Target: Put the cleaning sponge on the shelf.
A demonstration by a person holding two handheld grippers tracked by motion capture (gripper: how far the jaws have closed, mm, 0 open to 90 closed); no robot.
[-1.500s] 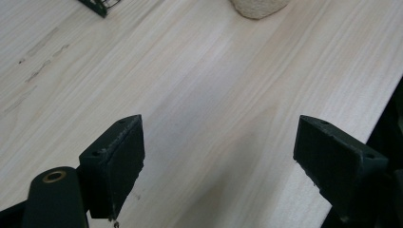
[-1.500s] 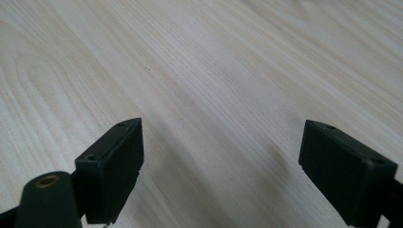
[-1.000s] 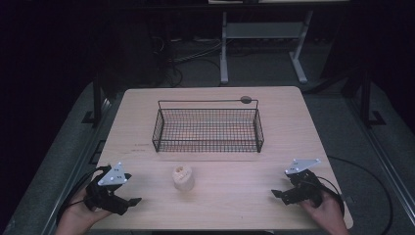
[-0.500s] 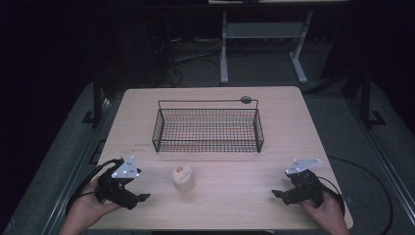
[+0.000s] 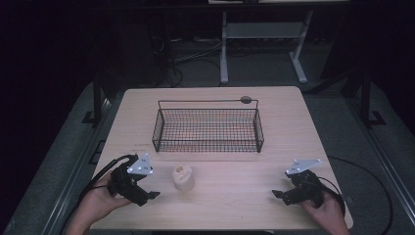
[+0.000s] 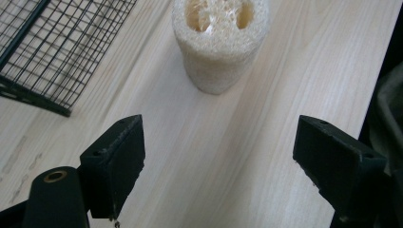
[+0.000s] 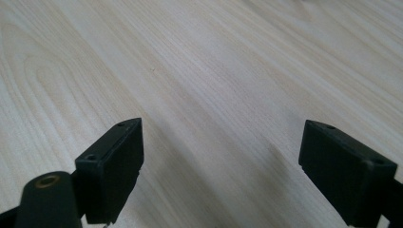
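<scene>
A pale loofah piece [image 5: 183, 177] stands upright on the wooden table [image 5: 230, 166], in front of a black wire basket [image 5: 208, 128]. My left gripper [image 5: 149, 196] is open just left of the loofah, a short gap away, jaws aimed at it. In the left gripper view the loofah [image 6: 219, 38] sits ahead of the wide-apart jaws [image 6: 223, 161], with the basket's corner [image 6: 52, 52] at upper left. My right gripper [image 5: 279, 194] rests open at the table's front right. Its own view has bare wood between its jaws [image 7: 221, 171].
A small dark round object [image 5: 245, 100] lies behind the basket's far right corner. Cables trail from both grippers over the table edges. A white metal stand [image 5: 264, 34] is on the dark floor beyond the table.
My left gripper has moved right and slightly forward toward the loofah. The right gripper has stayed in place.
</scene>
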